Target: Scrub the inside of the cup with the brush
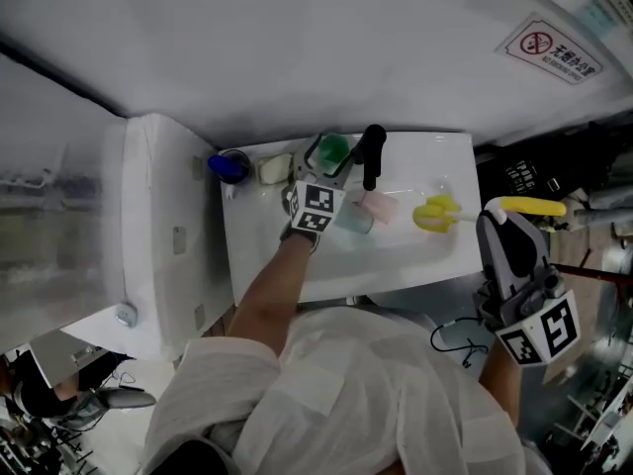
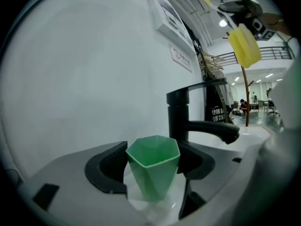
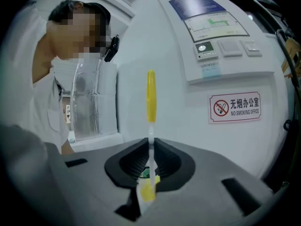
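A green faceted cup [image 2: 153, 166] stands upright between the jaws of my left gripper [image 2: 153, 161], and the dark pads press on both its sides. In the head view this gripper [image 1: 331, 154] holds the cup [image 1: 333, 150] at the back of the white sink [image 1: 297, 255], just left of the black tap [image 1: 373, 154]. My right gripper [image 1: 499, 218] is off to the right of the sink, shut on a yellow brush [image 1: 534, 206]. The right gripper view shows the brush [image 3: 150, 95] sticking straight out from between the jaws of that gripper [image 3: 149, 168]. From the left gripper view, the brush [image 2: 244, 46] hangs high at the right.
The black tap [image 2: 188, 121] rises right behind the cup. In the basin lie a yellow item [image 1: 435, 214], a pink sponge [image 1: 378, 206] and a pale clear cup [image 1: 354, 219]. A blue object [image 1: 229, 166] and a soap bar [image 1: 275, 169] sit on the sink's back left corner. A wall stands close behind.
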The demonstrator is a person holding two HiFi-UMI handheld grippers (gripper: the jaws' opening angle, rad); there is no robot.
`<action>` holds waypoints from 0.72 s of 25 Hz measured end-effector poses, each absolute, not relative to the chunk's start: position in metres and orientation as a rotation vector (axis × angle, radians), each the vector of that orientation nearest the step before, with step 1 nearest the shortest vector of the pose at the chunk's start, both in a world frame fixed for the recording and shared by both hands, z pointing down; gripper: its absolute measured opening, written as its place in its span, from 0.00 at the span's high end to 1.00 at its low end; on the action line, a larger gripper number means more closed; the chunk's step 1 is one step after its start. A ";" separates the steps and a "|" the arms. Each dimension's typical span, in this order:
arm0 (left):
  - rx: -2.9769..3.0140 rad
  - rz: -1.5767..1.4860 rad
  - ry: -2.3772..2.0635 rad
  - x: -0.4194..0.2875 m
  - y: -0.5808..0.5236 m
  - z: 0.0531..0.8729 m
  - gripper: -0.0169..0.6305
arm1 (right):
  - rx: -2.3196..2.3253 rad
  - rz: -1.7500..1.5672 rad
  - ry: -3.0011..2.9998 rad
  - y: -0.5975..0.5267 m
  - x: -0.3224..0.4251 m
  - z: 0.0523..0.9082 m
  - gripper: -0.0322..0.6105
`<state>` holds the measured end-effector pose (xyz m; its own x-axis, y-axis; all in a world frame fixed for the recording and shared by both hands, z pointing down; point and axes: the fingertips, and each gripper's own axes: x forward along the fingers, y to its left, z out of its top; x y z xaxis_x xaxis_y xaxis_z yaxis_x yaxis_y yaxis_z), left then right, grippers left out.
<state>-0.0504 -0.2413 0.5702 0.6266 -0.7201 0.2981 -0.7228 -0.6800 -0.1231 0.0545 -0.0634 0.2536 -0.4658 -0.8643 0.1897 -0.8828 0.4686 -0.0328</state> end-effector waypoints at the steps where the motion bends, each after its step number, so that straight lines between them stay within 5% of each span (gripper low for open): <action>1: 2.820 0.524 -1.255 -0.050 -0.242 0.574 0.49 | 1.535 0.193 -2.565 -0.064 0.056 0.254 0.89; 18: 2.703 0.412 -1.311 -0.068 -0.217 0.560 0.44 | 1.529 0.224 -2.619 -0.072 0.070 0.261 0.89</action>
<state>-0.0678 -0.2172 0.5597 0.5903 -0.7536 0.2891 -0.7834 -0.6212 -0.0197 0.0704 -0.0724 0.2608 -0.4906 -0.8564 0.1610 -0.8713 0.4848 -0.0759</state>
